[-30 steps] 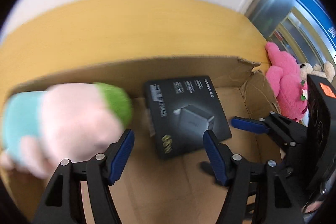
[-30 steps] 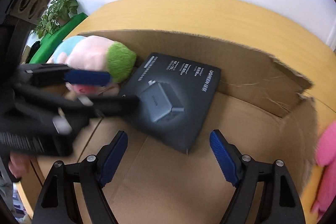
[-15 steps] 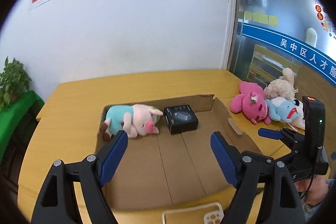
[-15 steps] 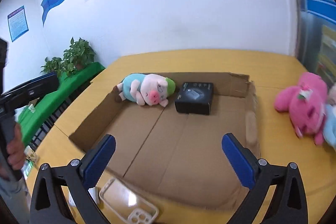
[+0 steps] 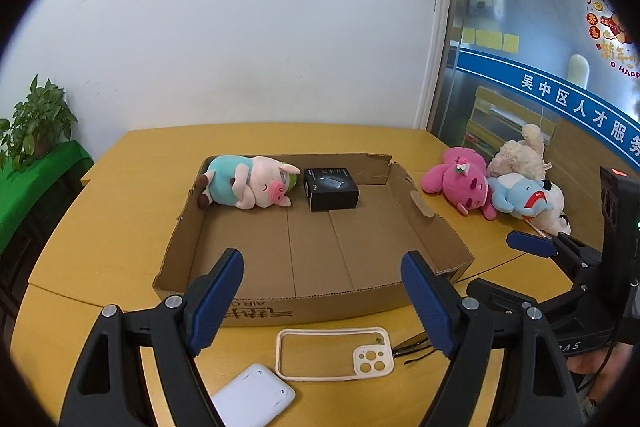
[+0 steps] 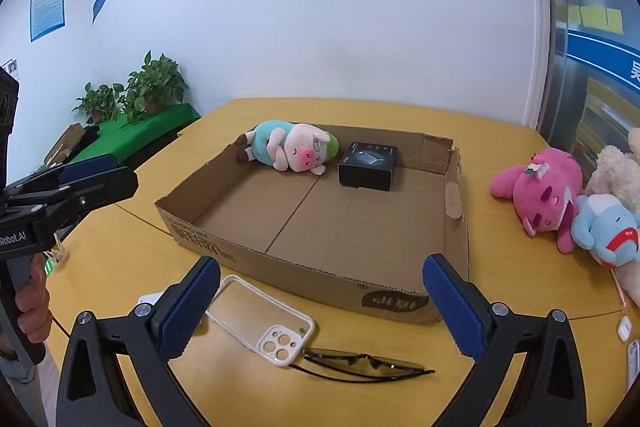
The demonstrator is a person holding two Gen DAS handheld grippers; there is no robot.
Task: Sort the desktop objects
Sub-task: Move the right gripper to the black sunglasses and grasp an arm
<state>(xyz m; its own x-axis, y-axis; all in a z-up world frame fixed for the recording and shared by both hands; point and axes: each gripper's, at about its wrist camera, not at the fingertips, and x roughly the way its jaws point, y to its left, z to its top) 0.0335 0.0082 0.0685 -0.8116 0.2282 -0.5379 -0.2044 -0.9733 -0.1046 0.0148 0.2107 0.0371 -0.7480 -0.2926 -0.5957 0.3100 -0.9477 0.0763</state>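
Looking down over your yellow table (image 5: 132,167), you have the shallow cardboard box (image 5: 320,301) in the middle of it. Along its far wall lie the pig plush (image 5: 248,185) in a teal top and, just beside it on the right, the black charger box (image 5: 331,189). On the table right of the cardboard, well apart from it, three plush toys huddle together: a pink one (image 6: 538,193), a blue one (image 6: 608,229) and a cream one (image 5: 520,155). Your left gripper (image 5: 322,297) and your right gripper (image 6: 320,301) both hang over the near edge of the cardboard. Both sets of jaws have just been opening; they now stand wide with nothing between the pads. Below them, on the table in front of the cardboard, sit a clear phone case (image 6: 260,319), a pair of glasses (image 6: 362,365) touching its corner, and a white phone-shaped object (image 5: 254,397).
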